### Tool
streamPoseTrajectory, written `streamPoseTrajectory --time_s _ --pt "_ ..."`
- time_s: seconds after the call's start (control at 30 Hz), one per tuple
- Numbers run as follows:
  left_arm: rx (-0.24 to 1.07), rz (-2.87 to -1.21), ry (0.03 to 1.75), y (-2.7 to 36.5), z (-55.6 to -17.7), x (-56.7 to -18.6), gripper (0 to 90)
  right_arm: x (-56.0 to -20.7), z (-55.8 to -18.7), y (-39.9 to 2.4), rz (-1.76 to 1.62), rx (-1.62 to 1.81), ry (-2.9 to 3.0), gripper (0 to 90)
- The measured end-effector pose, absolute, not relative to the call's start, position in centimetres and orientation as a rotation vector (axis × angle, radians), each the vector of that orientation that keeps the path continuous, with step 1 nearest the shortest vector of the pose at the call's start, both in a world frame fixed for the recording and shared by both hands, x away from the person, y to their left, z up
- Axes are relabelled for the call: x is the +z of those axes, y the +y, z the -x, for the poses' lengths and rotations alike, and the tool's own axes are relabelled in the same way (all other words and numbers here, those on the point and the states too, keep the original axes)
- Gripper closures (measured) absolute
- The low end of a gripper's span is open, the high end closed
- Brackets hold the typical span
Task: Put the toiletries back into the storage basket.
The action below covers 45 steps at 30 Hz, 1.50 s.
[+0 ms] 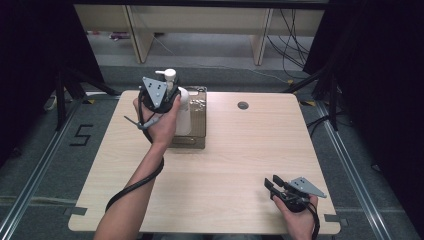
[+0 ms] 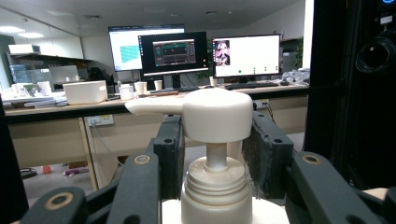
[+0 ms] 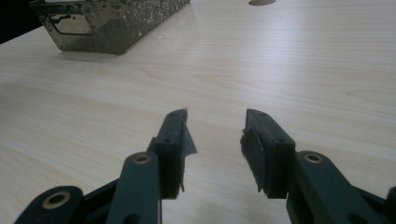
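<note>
- Lower part of the pump bottle [image 1: 183, 112] hidden behind the left hand [image 1: 161, 125].
- Bottle body cut off at the bottom edge of the left gripper view.
- Metal tray [image 3: 109, 21] cropped by the top edge in the right gripper view.
- Monitor [image 2: 173, 52] contents too small to read.

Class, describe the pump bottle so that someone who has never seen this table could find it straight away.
Start at the light wooden table and look to its far left part, where a shiny metal tray sits. The white pump bottle stands upright in that tray, with the left tool around its neck. It is the one tall white thing there, topped by a spouted pump head.
</note>
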State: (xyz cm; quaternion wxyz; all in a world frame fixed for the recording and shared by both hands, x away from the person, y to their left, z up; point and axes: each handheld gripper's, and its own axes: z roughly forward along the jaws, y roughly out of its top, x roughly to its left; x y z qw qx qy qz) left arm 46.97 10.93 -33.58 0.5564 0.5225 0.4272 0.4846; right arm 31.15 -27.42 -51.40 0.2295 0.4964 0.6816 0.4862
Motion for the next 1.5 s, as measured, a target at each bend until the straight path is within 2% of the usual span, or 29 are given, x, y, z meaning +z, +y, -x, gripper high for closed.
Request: streamPoseTrajectory --time_s 1.5 --pt "1.163 -1.268 1.039 10.5 -46.1 -35.9 59.4 -51.4 -31.0 -26.9 -1.420 1.365 1.864 60.0"
